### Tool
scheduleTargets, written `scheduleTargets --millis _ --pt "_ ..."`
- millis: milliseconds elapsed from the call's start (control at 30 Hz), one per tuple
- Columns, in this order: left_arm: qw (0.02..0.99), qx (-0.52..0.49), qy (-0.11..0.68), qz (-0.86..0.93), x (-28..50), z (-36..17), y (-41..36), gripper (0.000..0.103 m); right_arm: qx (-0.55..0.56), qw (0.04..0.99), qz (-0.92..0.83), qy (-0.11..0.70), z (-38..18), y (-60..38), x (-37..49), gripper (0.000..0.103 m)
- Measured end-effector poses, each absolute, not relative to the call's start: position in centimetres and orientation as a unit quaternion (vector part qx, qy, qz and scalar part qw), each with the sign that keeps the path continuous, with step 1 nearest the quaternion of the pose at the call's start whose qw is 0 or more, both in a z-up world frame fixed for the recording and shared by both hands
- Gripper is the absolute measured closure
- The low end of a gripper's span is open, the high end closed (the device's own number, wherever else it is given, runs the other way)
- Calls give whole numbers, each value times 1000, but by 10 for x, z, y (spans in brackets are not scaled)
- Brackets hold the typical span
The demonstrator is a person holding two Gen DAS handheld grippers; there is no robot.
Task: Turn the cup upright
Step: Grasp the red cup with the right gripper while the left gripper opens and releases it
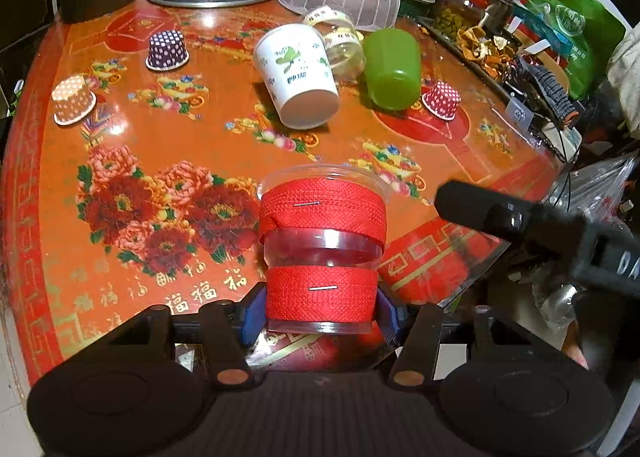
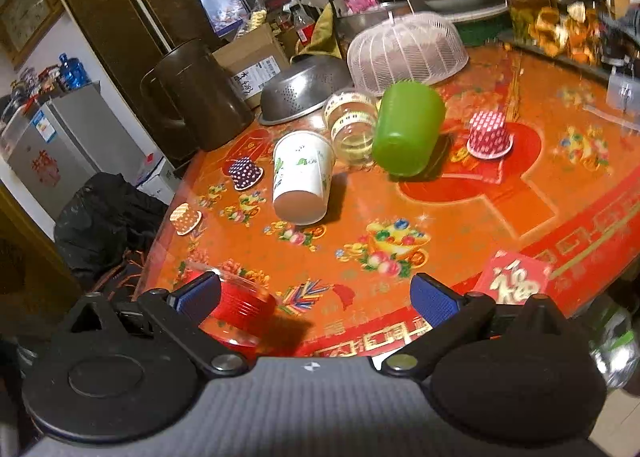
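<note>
Clear plastic cup (image 1: 322, 249) wrapped in two stapled red ribbon bands, rim pointing away, clamped at its base by left gripper (image 1: 320, 315) over near edge of orange table (image 1: 168, 145). Right gripper (image 2: 316, 297) spread wide, holding nothing. Gold 福 characters printed along table border.

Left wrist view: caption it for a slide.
Left hand-held gripper clamps a clear plastic cup wrapped in red ribbon above the orange floral table.

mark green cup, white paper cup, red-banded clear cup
green cup (image 1: 391, 67), left wrist view, its side wall.
white paper cup (image 2: 301, 173), right wrist view, its printed side.
red-banded clear cup (image 1: 323, 291), left wrist view, its lower red band.
</note>
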State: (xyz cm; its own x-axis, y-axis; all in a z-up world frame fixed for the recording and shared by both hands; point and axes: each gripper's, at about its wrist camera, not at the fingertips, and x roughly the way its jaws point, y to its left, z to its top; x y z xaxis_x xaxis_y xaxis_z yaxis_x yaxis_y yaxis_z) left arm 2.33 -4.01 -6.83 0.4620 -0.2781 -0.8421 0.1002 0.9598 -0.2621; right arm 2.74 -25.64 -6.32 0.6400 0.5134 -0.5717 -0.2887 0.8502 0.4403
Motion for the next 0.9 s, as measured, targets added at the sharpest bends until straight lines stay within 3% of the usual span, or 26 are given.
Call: scheduleTargets --millis 500,900 --pt "848 -112 503 -120 21 -75 -38 44 206 800 258 501 -73 -198 62 1" --pt "843 -132 502 -137 21 -78 -27 44 212 791 245 519 -83 -191 73 27"
